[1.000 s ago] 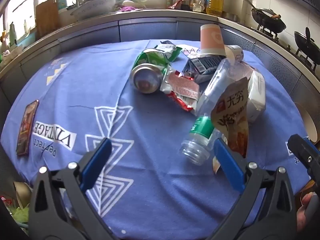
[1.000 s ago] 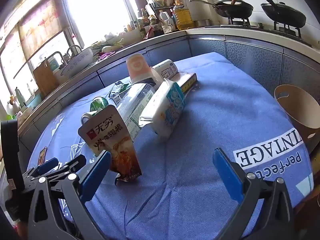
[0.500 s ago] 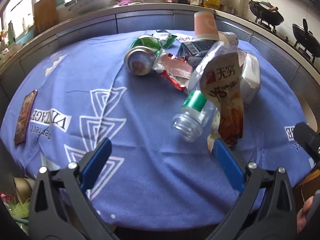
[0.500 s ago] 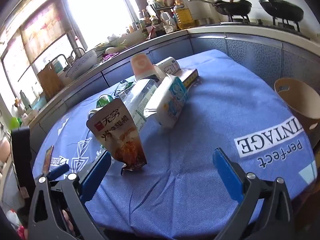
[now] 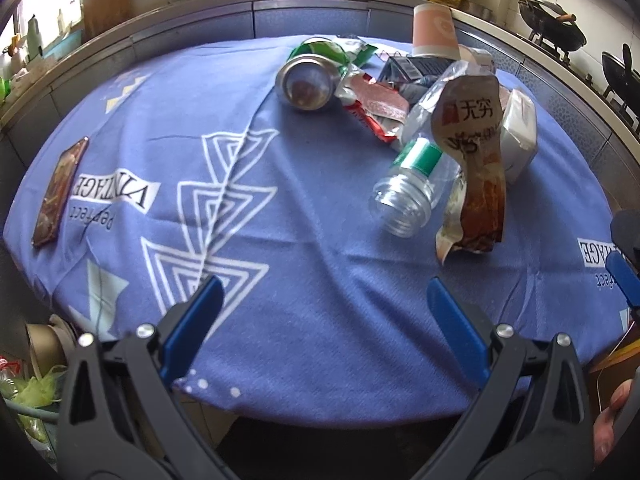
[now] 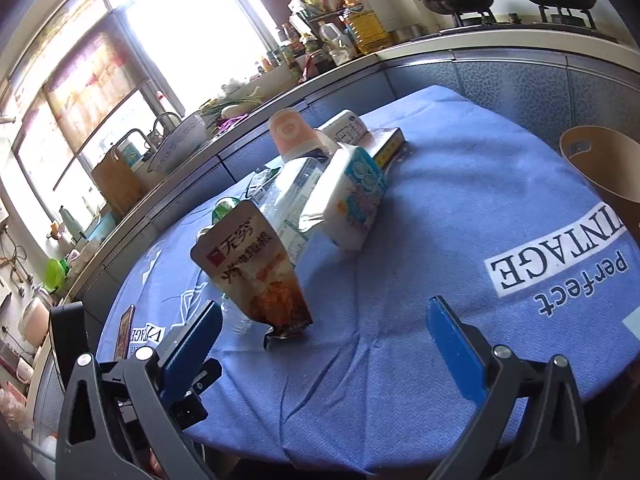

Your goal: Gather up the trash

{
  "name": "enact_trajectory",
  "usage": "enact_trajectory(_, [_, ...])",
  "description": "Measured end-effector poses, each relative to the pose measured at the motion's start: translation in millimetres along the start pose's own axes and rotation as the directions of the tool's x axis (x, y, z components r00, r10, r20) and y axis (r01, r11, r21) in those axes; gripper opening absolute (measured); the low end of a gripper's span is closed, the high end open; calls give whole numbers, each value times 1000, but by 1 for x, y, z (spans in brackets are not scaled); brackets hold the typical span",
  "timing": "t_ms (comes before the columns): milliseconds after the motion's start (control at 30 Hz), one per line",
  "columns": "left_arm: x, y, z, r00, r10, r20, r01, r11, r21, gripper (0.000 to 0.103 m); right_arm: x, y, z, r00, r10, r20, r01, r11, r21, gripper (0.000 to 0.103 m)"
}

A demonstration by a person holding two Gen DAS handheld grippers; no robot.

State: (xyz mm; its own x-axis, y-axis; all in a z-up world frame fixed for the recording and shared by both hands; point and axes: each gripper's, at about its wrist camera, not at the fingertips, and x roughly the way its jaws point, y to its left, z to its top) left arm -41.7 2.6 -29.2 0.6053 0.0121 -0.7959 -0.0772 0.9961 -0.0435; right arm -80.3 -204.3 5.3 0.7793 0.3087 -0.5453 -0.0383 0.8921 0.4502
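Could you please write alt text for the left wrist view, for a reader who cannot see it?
The open left gripper hovers, empty, above a blue tablecloth. A pile of trash lies ahead: a clear plastic bottle, a brown snack pouch, a metal can and an upturned paper cup.

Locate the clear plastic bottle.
In the left wrist view, the clear plastic bottle lies right of centre on the blue tablecloth, mouth toward the camera, beside the brown snack pouch.

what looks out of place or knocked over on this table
The clear plastic bottle lies on its side, capless, mouth toward the camera. The drink can also lies tipped over. An orange paper cup sits upside down atop the litter. Away from the pile, a flat snack packet lies alone near the cloth's left edge.
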Motion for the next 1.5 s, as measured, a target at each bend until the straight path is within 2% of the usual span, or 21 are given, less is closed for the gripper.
enact_trajectory(167, [-1, 4, -4, 1000, 27, -13, -27, 999, -18, 98, 5, 6, -4, 1000, 8, -25, -9, 1000, -27, 99])
enact_trajectory(367, [-3, 4, -6, 1000, 14, -15, -14, 1000, -10, 98, 16, 10, -8, 998, 3, -67, -7, 998, -57, 99])
enact_trajectory(533, [6, 1, -6, 998, -41, -52, 41, 999, -4, 98, 17, 8, -8, 997, -6, -75, 2, 999, -53, 99])
enact_trajectory(767, [12, 0, -2, 998, -37, -56, 38, 999, 7, 98, 19, 6, -6, 997, -27, -67, 24, 998, -57, 99])
enact_trajectory(833, [11, 1, 1, 999, -18, -40, 18, 1000, 12, 98, 17, 6, -5, 998, -35, -56, 31, 998, -61, 99])
enact_trajectory(933, [4, 2, 11, 1000, 6, 27, -6, 1000, 25, 98, 10, 8, 2, 999, -54, -3, 54, 995, -81, 99])
enact_trajectory(1033, [-8, 1, 19, 994, 26, 105, -30, 999, 39, 98, 4, 10, 7, 997, -75, 30, 78, 991, -107, 99])
enact_trajectory(1133, [-16, -1, 20, 988, 34, 149, -42, 998, 49, 98, -1, 15, 8, 995, -82, 54, 89, 988, -130, 99])
enact_trajectory(1367, [-22, -5, 18, 986, 40, 162, -52, 996, 68, 98, -1, 20, 6, 995, -82, 52, 89, 985, -148, 99])
enact_trajectory(1500, [-23, -4, 20, 986, 45, 161, -57, 996, 73, 98, 8, 18, 18, 995, -97, 5, 96, 982, -161, 99])
